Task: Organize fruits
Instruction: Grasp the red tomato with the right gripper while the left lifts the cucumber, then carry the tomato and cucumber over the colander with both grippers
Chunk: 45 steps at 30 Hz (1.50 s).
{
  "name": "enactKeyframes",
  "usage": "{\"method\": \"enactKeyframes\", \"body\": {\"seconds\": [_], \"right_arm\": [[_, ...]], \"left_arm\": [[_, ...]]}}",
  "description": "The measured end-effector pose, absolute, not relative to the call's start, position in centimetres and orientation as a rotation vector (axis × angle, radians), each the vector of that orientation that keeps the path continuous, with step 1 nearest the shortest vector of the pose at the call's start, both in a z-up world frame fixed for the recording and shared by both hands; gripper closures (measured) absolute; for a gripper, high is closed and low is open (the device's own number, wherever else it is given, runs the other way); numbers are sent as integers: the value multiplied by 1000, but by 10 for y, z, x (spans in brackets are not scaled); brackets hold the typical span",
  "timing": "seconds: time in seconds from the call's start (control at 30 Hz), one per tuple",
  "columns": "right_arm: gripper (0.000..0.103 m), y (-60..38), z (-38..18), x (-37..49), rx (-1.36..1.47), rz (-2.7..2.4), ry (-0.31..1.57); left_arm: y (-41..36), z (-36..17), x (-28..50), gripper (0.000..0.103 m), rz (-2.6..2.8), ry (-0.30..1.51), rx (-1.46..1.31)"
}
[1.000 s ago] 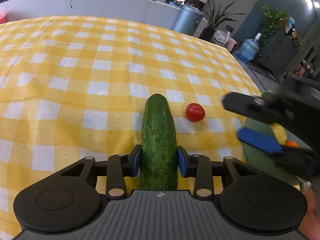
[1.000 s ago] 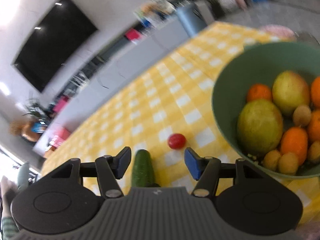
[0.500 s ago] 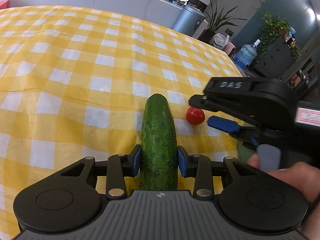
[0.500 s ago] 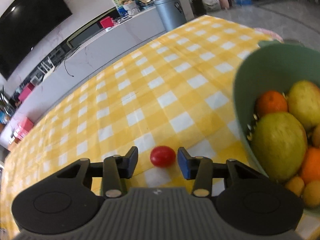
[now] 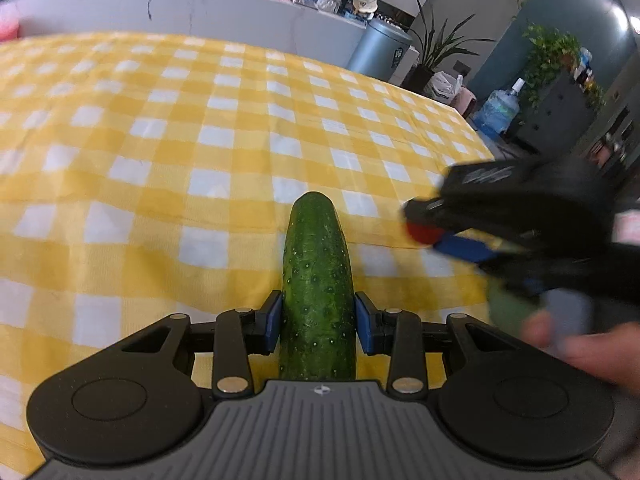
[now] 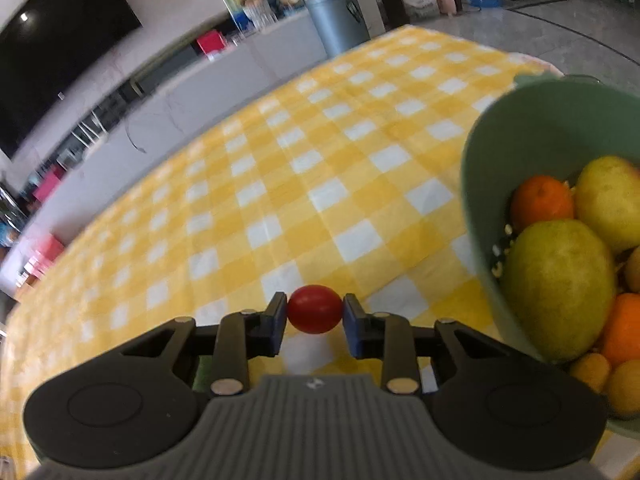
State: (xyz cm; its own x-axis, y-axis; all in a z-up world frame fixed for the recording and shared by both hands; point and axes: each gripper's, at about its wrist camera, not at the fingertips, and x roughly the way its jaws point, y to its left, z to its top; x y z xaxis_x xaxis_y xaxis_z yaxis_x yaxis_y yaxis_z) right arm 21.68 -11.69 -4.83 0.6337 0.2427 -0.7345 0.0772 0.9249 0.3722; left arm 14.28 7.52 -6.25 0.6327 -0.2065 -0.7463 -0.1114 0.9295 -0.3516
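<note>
A long green cucumber [image 5: 316, 276] lies lengthwise between the blue pads of my left gripper [image 5: 317, 322], which is shut on it over the yellow checked tablecloth [image 5: 160, 160]. My right gripper [image 6: 315, 317] is closing its jaws on a small red tomato [image 6: 315, 309], and both blue pads touch its sides. From the left wrist view the right gripper [image 5: 432, 232] appears blurred at the right, with the tomato [image 5: 423, 233] between its tips and a hand [image 5: 588, 350] behind it. A green bowl [image 6: 500, 152] of pears and oranges stands just right of the tomato.
The checked cloth [image 6: 320, 152] stretches far ahead and to the left. Beyond the table are a grey counter [image 5: 200, 8], a metal bin [image 5: 380, 50], potted plants [image 5: 440, 52] and a water bottle [image 5: 498, 110]. The bowl's rim [image 6: 466, 184] rises close to my right gripper.
My right gripper moved in over the tomato and its jaws narrowed until the pads met it. The left gripper kept still with the cucumber.
</note>
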Motion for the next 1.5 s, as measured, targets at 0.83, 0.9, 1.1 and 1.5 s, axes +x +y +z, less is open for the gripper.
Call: {"method": "enactKeyframes", "body": {"seconds": [0.83, 0.9, 1.1, 1.5], "right_arm": [[76, -300, 3, 122, 702, -165, 619], [76, -303, 2, 125, 707, -162, 620], [53, -312, 2, 122, 704, -170, 745], [36, -342, 1, 110, 828, -141, 694]], "left_arm": [[2, -8, 128, 62, -543, 612, -531], [-5, -8, 134, 62, -544, 621, -517], [-23, -6, 155, 62, -551, 669, -474], [-105, -9, 205, 62, -575, 830, -204]]}}
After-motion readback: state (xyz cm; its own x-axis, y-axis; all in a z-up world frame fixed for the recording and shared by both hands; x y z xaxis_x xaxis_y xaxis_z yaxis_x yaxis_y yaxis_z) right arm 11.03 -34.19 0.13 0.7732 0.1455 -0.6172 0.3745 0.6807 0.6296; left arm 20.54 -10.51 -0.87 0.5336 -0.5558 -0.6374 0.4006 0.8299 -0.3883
